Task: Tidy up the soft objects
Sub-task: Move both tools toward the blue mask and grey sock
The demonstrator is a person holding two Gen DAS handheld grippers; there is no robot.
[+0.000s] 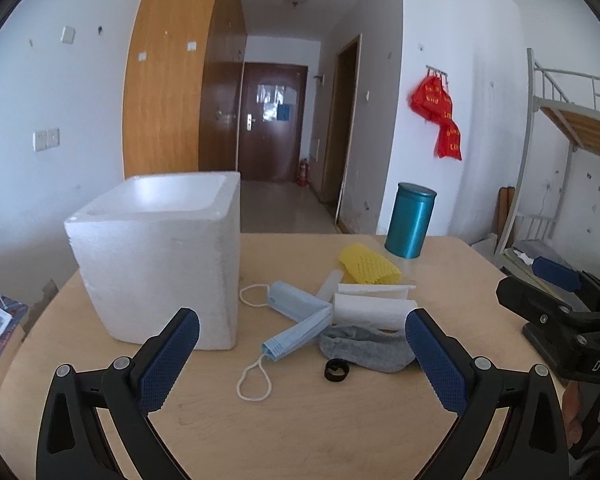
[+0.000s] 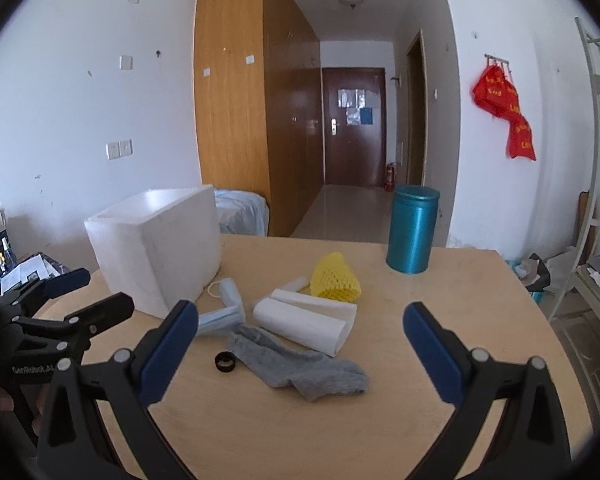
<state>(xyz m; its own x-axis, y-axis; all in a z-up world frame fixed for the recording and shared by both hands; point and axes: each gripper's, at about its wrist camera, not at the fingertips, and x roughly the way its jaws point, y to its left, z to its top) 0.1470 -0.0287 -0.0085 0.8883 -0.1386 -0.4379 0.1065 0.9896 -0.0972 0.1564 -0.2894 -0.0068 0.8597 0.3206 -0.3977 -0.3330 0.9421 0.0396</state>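
The grey sock [image 2: 300,364], face mask [image 1: 296,320] and yellow foam net [image 2: 334,278] lie unsorted beside the foam box [image 1: 160,256], both grippers' jaws open and empty.

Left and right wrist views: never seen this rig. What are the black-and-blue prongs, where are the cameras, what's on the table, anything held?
No robot here: a person holds a handheld gripper in each hand. Each picture comes from a fisheye camera on one gripper, looking forward along its two blue-padded fingers. The left gripper and right gripper are both open and hold nothing. On the table lie a gray sock, a blue mask, white paper rolls, a yellow net sleeve and a small black ring. A foam box and a teal can stand farther back.
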